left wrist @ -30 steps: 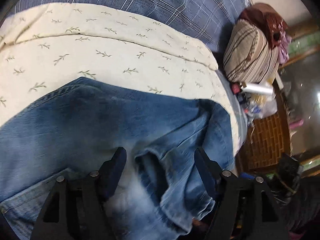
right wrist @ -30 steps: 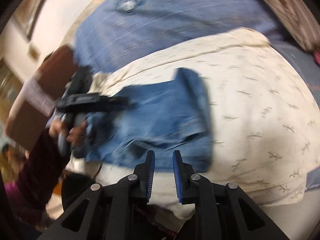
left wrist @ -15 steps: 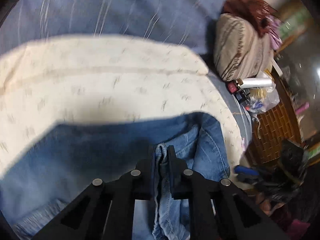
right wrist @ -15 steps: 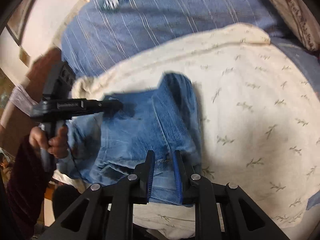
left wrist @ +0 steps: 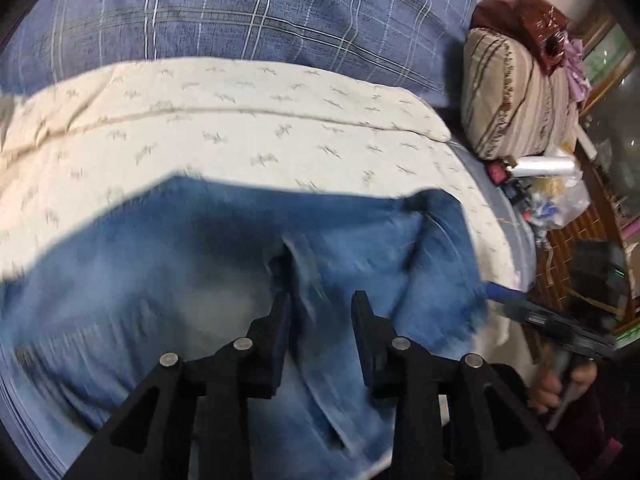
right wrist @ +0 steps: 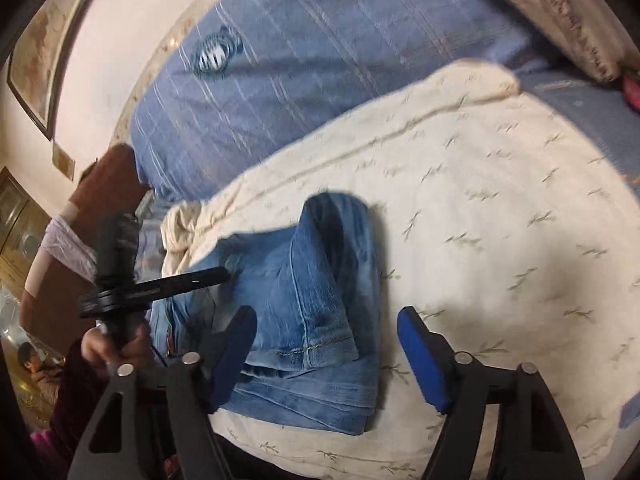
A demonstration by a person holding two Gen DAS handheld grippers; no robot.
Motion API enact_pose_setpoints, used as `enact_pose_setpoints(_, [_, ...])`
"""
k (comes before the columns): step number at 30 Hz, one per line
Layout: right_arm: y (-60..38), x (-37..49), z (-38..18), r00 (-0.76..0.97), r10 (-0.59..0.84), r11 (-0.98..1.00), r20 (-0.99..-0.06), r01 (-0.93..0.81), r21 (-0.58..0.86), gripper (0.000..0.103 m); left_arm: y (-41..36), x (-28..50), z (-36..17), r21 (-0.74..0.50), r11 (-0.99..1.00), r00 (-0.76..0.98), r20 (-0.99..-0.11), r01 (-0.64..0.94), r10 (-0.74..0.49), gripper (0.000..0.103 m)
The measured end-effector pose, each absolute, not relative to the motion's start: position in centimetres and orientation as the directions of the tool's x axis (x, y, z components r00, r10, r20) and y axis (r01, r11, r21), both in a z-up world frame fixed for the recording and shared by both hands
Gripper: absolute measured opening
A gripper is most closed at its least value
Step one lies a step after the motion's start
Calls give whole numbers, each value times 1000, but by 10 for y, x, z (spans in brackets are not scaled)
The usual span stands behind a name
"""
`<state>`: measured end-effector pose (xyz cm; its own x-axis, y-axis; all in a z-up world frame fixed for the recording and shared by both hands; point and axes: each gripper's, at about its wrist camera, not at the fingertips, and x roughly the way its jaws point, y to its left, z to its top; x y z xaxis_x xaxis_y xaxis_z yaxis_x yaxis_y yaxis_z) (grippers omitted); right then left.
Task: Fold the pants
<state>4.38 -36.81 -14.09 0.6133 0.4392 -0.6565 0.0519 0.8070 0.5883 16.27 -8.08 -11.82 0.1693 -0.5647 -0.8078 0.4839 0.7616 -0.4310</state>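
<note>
My right gripper (right wrist: 326,332) hangs wide apart over folded jeans (right wrist: 304,300) on cream quilt (right wrist: 500,240); left gripper (right wrist: 224,276) touches jeans' left side.

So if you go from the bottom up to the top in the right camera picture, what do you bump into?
right gripper → folded jeans → cream leafy blanket → blue plaid bedsheet → pale wall

Faded blue denim pants (right wrist: 320,288); cream leaf-print blanket (right wrist: 500,240); blue plaid sheet (left wrist: 260,12).
</note>
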Motion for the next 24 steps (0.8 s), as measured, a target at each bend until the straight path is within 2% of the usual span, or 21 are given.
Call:
enact_pose_setpoints(1, [-362,51,-146,581,451,814,-678,44,580,52,-79,155,-119,-446,750,164,-797,489,-581,31])
enact_pose_setpoints(2, [-356,55,-150,557,451,824,-697,39,565,36,-80,145,-118,-460,732,160,-782,504,-602,31])
enact_pose_setpoints(4, [-348,61,-156,520,438,848,-734,33,529,23,-87,127,-115,-474,685,146,-755,553,-640,32])
enact_pose_setpoints(7, [-350,66,-150,517,470,824,-715,33,565,13,-99,94,-103,-432,604,162,-708,670,-687,32])
enact_pose_setpoints(9, [-356,68,-138,542,499,794,-677,29,608,12,-100,80,-97,-408,563,180,-673,718,-717,34])
enact_pose_setpoints(10, [-359,71,-134,547,513,779,-662,28,627,12,-101,76,-97,-399,561,193,-664,726,-722,42])
enact_pose_setpoints(11, [-360,74,-129,548,530,763,-647,25,646,11,-101,74,-98,-383,568,211,-664,728,-718,46])
enact_pose_setpoints(14, [-356,90,-115,542,546,754,-639,15,657,11,-100,66,-99,-379,555,214,-651,740,-729,48])
enact_pose_setpoints(15, [-351,97,-111,535,551,754,-640,9,657,11,-95,61,-96,-399,540,211,-625,741,-751,54])
enact_pose_setpoints(16, [-348,102,-109,530,556,754,-641,4,657,11,-93,58,-96,-407,537,219,-608,739,-763,68])
enact_pose_setpoints(18, [-334,116,-103,514,577,747,-635,-16,665,11,-88,53,-96,-384,567,270,-600,729,-753,83])
enact_pose_setpoints(21, [-310,138,-96,490,592,752,-640,-49,658,11,-90,61,-106,-301,666,365,-650,683,-667,83])
enact_pose_setpoints(24, [-289,158,-100,464,598,755,-654,-50,654,11,-95,79,-129,-323,710,328,-717,626,-615,81])
